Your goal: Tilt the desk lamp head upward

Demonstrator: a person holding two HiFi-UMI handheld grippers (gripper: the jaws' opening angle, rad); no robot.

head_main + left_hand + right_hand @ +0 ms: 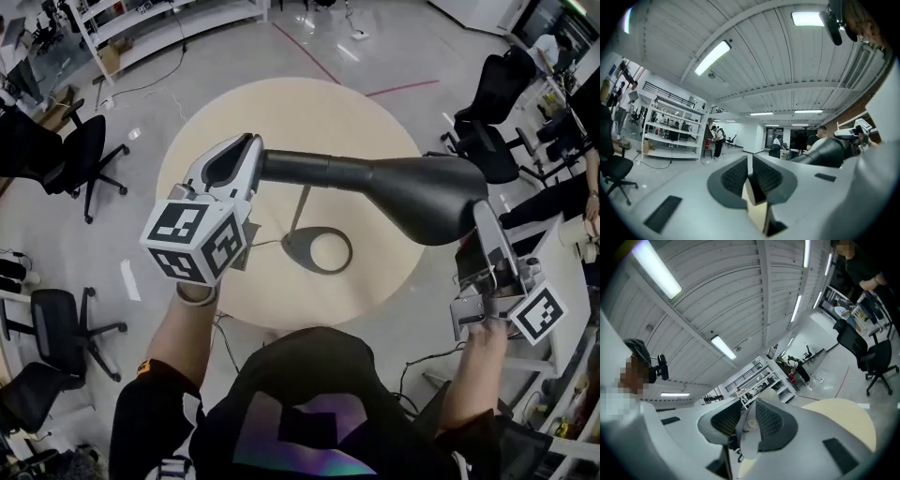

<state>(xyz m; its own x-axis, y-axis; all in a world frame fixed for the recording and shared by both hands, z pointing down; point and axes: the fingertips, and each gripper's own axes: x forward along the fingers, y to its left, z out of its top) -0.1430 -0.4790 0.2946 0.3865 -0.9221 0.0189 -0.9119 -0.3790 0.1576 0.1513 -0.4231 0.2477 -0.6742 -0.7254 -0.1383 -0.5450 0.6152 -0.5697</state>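
Observation:
A black desk lamp stands on a round beige table (375,112) on a ring-shaped base (317,251) with a thin stem. Its arm (309,169) runs level from left to right and widens into the lamp head (427,192). My left gripper (246,150) sits at the arm's left end with its jaws together; nothing shows between them in the left gripper view (751,171), where the dark lamp head (827,152) lies off to the right. My right gripper (480,214) is shut on the head's right edge, and a thin grey piece is pinched between its pads (749,420).
Black office chairs stand round the table at the left (84,155), lower left (61,333) and upper right (487,141). White shelving (141,19) lines the far left. Desks with people are at the right edge. Cables lie on the floor.

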